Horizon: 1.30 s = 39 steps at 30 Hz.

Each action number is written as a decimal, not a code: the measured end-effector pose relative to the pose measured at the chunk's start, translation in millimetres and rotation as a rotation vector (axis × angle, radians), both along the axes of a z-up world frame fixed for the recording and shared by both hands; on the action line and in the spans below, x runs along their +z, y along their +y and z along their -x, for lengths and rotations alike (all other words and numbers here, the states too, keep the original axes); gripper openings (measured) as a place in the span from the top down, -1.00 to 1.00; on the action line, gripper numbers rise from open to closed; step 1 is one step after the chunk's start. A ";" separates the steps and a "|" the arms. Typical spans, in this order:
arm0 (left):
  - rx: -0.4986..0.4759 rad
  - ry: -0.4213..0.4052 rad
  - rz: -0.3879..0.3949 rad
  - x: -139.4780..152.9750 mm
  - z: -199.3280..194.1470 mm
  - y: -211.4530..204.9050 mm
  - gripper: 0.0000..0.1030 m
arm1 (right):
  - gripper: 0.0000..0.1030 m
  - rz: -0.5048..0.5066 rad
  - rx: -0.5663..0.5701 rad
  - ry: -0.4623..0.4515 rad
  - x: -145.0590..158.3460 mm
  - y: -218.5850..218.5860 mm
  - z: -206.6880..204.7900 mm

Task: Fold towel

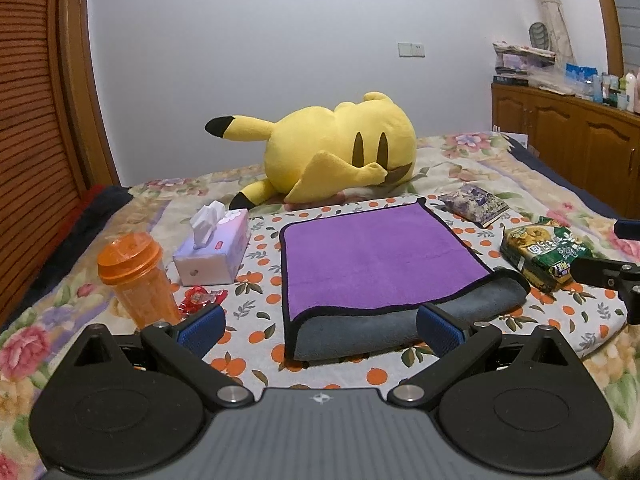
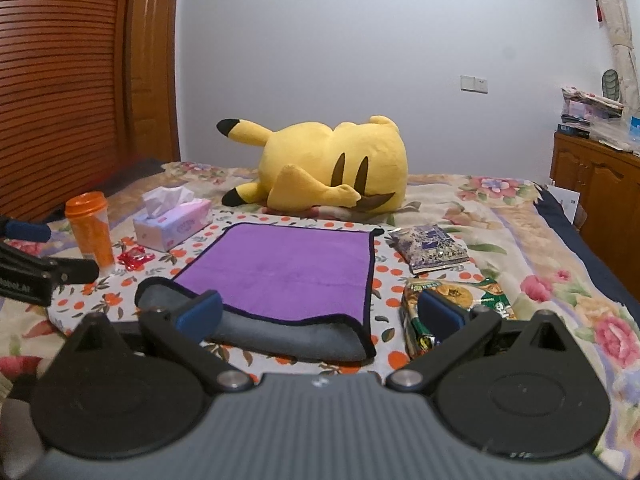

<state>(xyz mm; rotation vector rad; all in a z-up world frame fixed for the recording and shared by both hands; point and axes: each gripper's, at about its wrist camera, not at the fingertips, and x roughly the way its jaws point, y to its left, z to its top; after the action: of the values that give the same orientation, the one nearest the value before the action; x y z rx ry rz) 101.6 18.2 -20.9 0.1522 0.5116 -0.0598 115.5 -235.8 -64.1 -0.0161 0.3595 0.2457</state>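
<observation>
Both grippers sit nearest our two cameras. Our left gripper [image 1: 320,330] has its blue pads [image 1: 202,330] spread wide, nothing between them; it hangs just short of the near left corner of the towel [image 1: 376,256]. Our right gripper [image 2: 320,316] is likewise spread, pads [image 2: 440,316] apart and empty, at the towel's [image 2: 288,268] near right corner. In the left view the right gripper shows at the far right edge; in the right view the left one shows at the far left edge.

Towel: purple face up, black trim, grey underside. It lies folded over on itself, the fold toward us as a thick grey roll along the near edge. It rests on an orange-print cloth [image 1: 260,312] spread over the floral bedcover [image 1: 500,168].

To the left of the towel: a tissue box [image 1: 216,252], an orange bottle [image 1: 136,280] standing upright nearer us, and a red wrapper [image 1: 198,298] between bottle and towel. On the right: a purple packet [image 1: 474,204] farther away, and a green snack bag [image 1: 542,252] nearer, close to the towel's near right corner. We cannot tell whether bag and towel touch.

Beyond the towel a yellow plush toy [image 1: 340,148] lies on its side. A wooden cabinet [image 1: 568,124] stands at the right wall.
</observation>
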 end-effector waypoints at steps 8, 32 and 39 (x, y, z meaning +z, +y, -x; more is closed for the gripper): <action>-0.034 0.003 -0.007 -2.2 -14.5 3.9 -0.91 | -1.00 0.007 0.016 0.017 -2.0 4.7 -14.4; -0.100 0.135 -0.071 -38.0 -74.1 9.5 -0.38 | -0.70 -0.003 0.077 0.131 -18.4 3.1 -70.5; -0.084 0.191 -0.051 -51.9 -95.0 20.4 -0.36 | -0.70 -0.010 0.084 0.181 -28.6 -1.5 -84.7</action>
<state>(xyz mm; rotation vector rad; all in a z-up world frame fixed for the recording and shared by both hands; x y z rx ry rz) 196.6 38.6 -72.8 0.2188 0.6974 -0.1443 200.2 -237.2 -92.7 0.0010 0.5389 0.3329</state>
